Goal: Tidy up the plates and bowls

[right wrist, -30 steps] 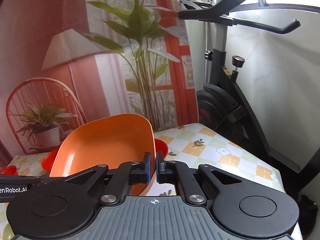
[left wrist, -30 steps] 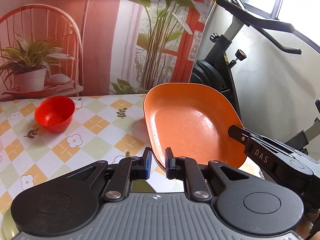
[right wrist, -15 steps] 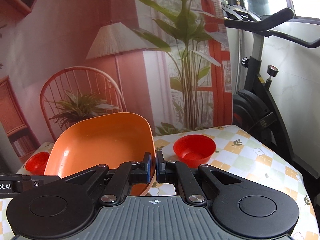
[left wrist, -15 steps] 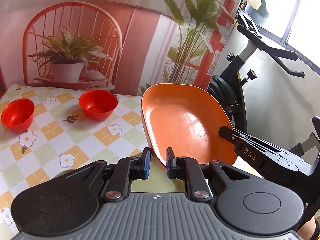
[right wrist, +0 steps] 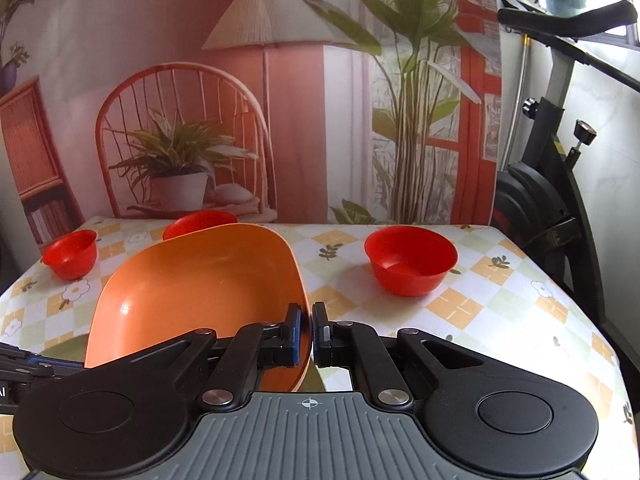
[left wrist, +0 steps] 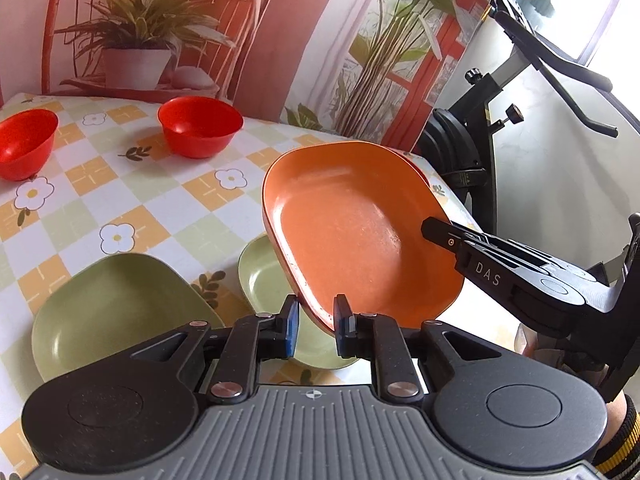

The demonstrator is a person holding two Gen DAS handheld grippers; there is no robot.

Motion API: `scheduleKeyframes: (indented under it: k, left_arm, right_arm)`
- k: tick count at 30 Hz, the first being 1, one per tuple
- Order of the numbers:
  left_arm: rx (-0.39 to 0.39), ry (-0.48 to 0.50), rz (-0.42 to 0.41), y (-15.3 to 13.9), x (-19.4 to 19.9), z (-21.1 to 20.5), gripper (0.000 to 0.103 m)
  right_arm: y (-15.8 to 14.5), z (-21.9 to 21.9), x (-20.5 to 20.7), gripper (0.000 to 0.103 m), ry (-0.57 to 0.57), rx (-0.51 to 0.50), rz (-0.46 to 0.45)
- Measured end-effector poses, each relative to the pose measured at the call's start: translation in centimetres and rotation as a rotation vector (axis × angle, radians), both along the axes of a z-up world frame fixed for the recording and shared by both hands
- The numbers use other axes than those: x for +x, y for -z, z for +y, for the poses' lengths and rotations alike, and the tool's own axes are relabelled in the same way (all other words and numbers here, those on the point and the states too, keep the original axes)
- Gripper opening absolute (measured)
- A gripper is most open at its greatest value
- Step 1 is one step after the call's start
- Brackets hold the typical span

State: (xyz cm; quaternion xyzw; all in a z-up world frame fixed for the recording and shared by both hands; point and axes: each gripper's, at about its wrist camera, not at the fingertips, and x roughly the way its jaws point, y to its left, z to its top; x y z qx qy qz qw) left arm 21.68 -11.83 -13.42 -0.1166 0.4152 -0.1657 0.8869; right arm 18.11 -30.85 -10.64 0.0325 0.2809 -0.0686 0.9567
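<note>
Checked-cloth bench [left wrist: 132, 216] carries two green plates [left wrist: 116, 312] lower left, red bowls [left wrist: 200, 126] upper left. Orange plate [left wrist: 360, 236] mid-frame, tilted, off the bench: right claw [right wrist: 311, 330] clamps its rim; left claw [left wrist: 316, 326] straddles the near edge, pads not visibly pinching. Step: carrying. Next, probably lower it onto a green plate, level first.

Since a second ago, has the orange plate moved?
Yes. The orange plastic plate has come down toward the checked tablecloth; green plates now show beneath it.
</note>
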Motion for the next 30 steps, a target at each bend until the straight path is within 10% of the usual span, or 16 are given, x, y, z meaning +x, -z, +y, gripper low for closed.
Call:
scheduleKeyframes:
  k: [30]
  left_arm:
    - [0.051, 0.000, 0.158, 4.3, 1.9, -1.1, 0.021]
  right_arm:
    - [5.7, -1.7, 2.6, 0.006, -0.069, 0.042, 0.126]
